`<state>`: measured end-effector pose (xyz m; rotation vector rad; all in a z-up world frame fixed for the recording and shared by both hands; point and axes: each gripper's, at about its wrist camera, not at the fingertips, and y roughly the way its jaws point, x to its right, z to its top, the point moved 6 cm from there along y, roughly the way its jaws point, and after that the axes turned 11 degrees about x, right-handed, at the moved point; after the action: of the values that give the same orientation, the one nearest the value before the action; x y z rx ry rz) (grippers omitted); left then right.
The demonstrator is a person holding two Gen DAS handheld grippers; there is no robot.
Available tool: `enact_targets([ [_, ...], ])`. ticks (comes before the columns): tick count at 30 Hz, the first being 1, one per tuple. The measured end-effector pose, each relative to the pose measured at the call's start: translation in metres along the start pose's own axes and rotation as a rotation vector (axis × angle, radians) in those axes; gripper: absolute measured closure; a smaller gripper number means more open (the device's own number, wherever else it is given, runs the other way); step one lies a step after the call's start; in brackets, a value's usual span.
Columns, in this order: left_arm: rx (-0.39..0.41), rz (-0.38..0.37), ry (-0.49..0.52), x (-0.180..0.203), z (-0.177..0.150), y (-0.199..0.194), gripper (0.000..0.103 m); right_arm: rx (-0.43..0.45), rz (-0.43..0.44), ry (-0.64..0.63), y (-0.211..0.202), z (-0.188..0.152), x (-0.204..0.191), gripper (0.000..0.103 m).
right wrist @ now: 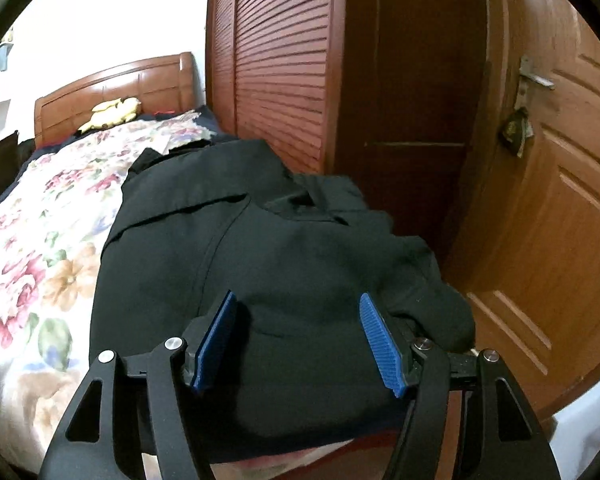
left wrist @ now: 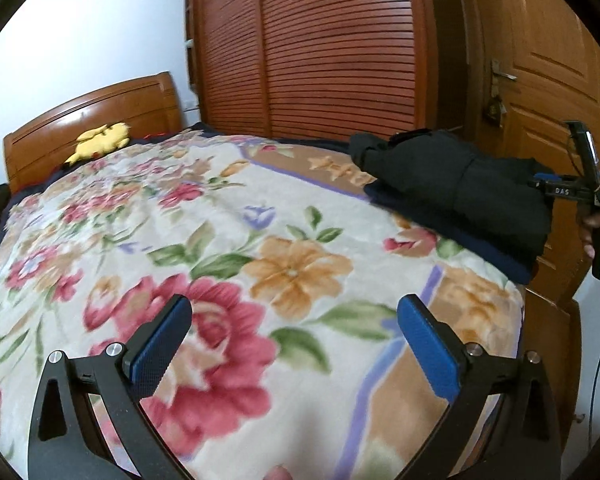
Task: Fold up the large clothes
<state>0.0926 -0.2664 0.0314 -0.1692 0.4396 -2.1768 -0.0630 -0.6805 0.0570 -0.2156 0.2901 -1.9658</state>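
Left wrist view: left gripper [left wrist: 294,322] over the floral blanket [left wrist: 228,240], jaws spread wide, nothing between the blue pads [left wrist: 160,350]. Only here visible: the right gripper [left wrist: 580,192] from the side, held by a hand [left wrist: 598,228] at the bed's right edge, and a dark blue layer [left wrist: 416,216] beneath the black garment [left wrist: 460,192]. Garment folded into a bundle at the bed's far right corner, just beside the edge.

Right wrist view: same garment [right wrist: 260,248] seen close, filling the frame's middle, a flap and seams showing on top. Right gripper [right wrist: 298,336] above its near end, jaws partly apart; blue pads [right wrist: 216,340] on either side of the cloth's hump, contact not clear.

Open room: broad bare stretch of blanket from the near edge to the headboard [left wrist: 96,120], left of the bundle. Yellow plush toy [left wrist: 100,140] at the headboard end, well apart from the garment.

Obstructions: louvred wardrobe [left wrist: 332,48] along the bed's far edge, close behind the bundle; wooden door [right wrist: 548,200] with lever handle [right wrist: 534,76] near the right corner.
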Motion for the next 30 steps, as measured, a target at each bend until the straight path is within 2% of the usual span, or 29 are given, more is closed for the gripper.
enact_targets([
  [4, -0.006, 0.042, -0.009, -0.018, -0.013, -0.019, 0.0, 0.052, 0.003, -0.031, -0.023, 0.012, -0.021, 0.037],
  [7, -0.012, 0.067, -0.025, -0.032, -0.024, -0.033, 0.0, 0.089, 0.046, -0.047, -0.043, 0.019, -0.045, 0.037],
  [12, -0.018, 0.105, -0.046, -0.055, -0.041, -0.052, 0.0, 0.107, 0.159, -0.089, -0.061, 0.025, -0.102, 0.028],
  [18, -0.036, 0.158, -0.089, -0.091, -0.07, -0.07, 0.0, 0.108, 0.293, -0.13, -0.07, 0.012, -0.158, 0.019],
  [25, -0.058, 0.222, -0.138, -0.135, -0.099, -0.085, 0.0, 0.077, 0.473, -0.161, -0.072, -0.007, -0.24, 0.019],
  [30, -0.046, 0.277, -0.162, -0.163, -0.11, -0.098, 0.0, 0.051, 0.574, -0.18, -0.064, -0.022, -0.291, 0.019],
])
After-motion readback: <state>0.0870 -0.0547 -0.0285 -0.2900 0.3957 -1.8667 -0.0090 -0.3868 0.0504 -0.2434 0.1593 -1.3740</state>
